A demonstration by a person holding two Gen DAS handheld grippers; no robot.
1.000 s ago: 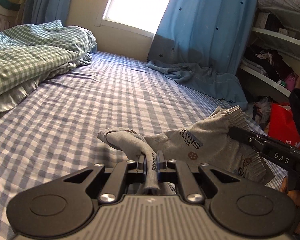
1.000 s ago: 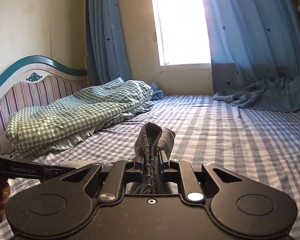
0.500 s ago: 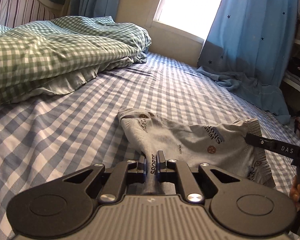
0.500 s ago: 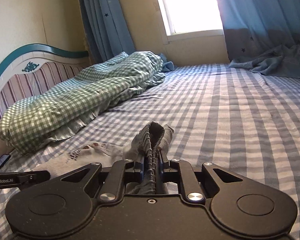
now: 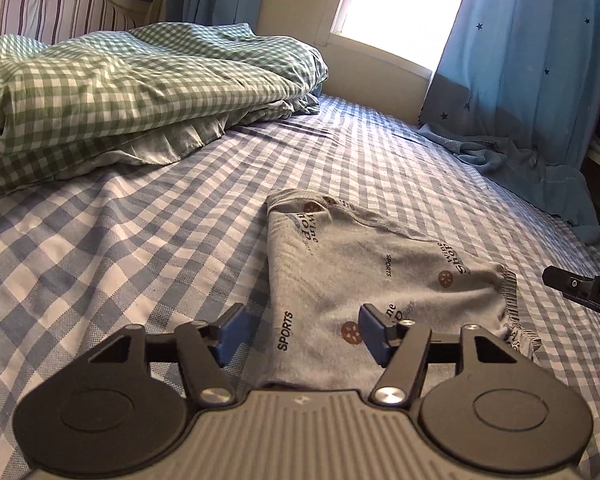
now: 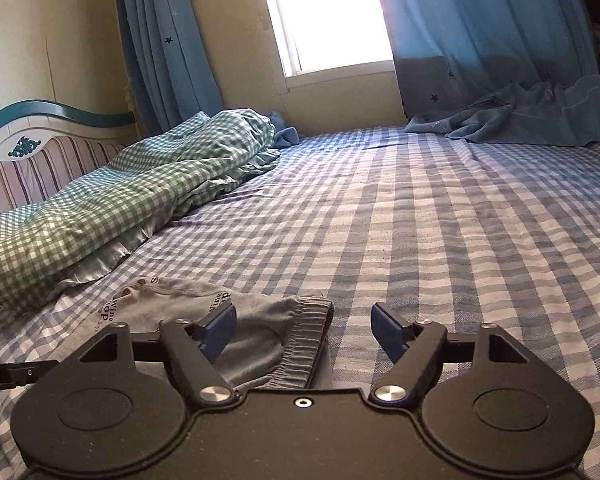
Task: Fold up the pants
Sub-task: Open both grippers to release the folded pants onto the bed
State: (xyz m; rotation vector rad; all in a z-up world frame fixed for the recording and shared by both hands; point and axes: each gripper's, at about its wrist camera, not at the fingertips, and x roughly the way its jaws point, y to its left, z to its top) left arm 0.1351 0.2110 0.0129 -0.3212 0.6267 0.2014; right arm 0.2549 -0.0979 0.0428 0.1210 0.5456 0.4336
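Your left gripper (image 5: 300, 332) and right gripper (image 6: 304, 330) both stand released, jaws wide apart and holding nothing. The grey pants (image 5: 364, 272) lie flat in a compact fold on the checked bedsheet (image 5: 120, 240), directly ahead of both grippers. Judged from this lay, you have let go so the fold settles undisturbed.

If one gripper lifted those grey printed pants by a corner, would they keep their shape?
Probably not. The grey pants lie limp and creased on the checked bedsheet, so they would likely droop. The gathered waistband looks thicker and may hang heavier. They seem light and unlikely to slide.
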